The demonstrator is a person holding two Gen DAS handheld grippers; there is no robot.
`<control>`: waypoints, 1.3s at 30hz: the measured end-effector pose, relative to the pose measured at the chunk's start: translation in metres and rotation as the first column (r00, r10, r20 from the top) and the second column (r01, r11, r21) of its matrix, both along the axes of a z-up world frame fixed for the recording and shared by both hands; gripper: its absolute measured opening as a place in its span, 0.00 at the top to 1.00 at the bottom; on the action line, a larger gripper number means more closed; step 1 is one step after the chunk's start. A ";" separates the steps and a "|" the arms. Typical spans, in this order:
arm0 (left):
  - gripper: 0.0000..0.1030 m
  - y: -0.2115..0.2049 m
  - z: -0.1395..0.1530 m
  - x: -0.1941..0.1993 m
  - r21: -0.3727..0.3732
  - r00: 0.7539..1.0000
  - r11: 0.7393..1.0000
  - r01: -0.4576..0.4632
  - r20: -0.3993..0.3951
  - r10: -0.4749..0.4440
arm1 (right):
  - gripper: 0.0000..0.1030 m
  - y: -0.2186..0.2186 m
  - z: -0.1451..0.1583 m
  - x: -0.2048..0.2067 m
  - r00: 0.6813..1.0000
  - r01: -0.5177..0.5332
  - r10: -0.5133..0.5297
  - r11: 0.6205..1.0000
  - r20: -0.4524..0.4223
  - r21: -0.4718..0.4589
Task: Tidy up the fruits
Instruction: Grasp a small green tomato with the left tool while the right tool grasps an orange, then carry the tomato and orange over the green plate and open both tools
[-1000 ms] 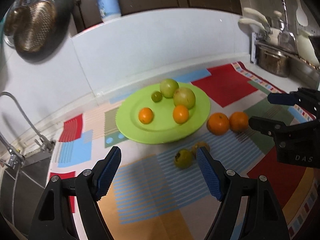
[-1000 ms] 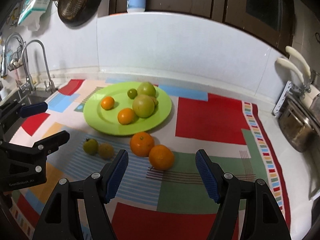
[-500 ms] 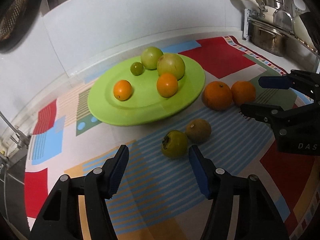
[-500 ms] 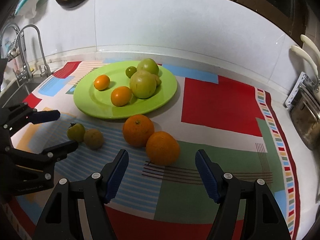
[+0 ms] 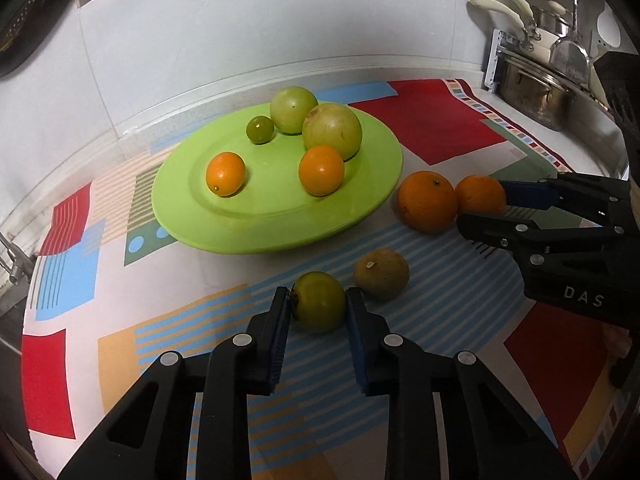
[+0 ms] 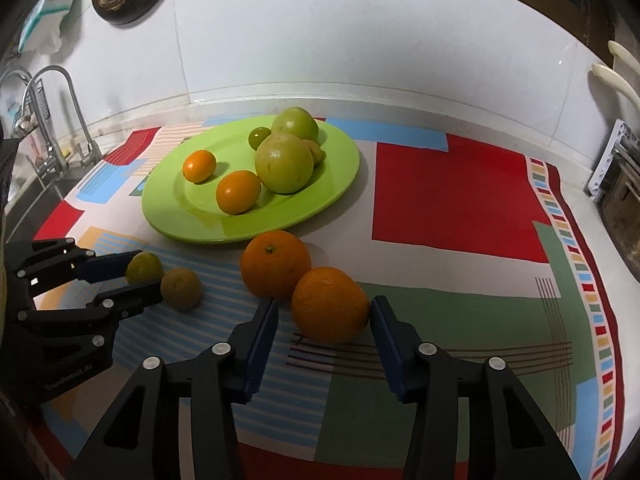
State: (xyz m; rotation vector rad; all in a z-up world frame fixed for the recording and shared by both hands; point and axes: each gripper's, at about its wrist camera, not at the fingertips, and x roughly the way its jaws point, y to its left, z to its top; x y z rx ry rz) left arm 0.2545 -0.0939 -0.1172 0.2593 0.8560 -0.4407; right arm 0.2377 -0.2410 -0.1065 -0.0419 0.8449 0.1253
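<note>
Green fruit (image 5: 319, 301) sits pinched in the left tongs (image 5: 318, 304); the right tongs (image 6: 325, 312) are closing around an orange (image 6: 329, 304), untouched.

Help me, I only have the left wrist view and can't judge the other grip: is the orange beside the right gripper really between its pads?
Observer: Yes. In the right wrist view the orange sits between the pads of the right gripper. The jaws are closing, with a gap showing on one side.
Operator: Does the plate hide anything from me?
Observer: A small yellowish fruit lies on the plate, tucked behind the big green fruit.
</note>
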 end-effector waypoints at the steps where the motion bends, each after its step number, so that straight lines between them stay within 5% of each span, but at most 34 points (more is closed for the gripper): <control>1: 0.73 0.000 0.000 0.000 -0.002 1.000 1.000 -0.002 -0.001 0.002 | 0.56 0.000 0.000 0.001 1.000 0.003 -0.003 1.000 -0.001 0.001; 14: 0.73 0.005 0.015 -0.011 -0.029 0.999 0.999 -0.028 0.028 0.029 | 0.60 0.001 0.008 -0.011 1.000 0.010 -0.010 1.000 0.012 0.015; 27: 0.74 0.024 0.049 -0.038 -0.089 0.994 0.994 -0.058 0.084 0.066 | 0.60 0.017 0.047 -0.043 0.995 -0.011 0.007 0.999 0.104 0.044; 39: 0.74 0.043 0.090 -0.057 -0.102 0.974 0.994 -0.044 0.218 0.066 | 0.60 0.038 0.082 -0.071 0.979 -0.005 -0.004 0.999 0.202 0.045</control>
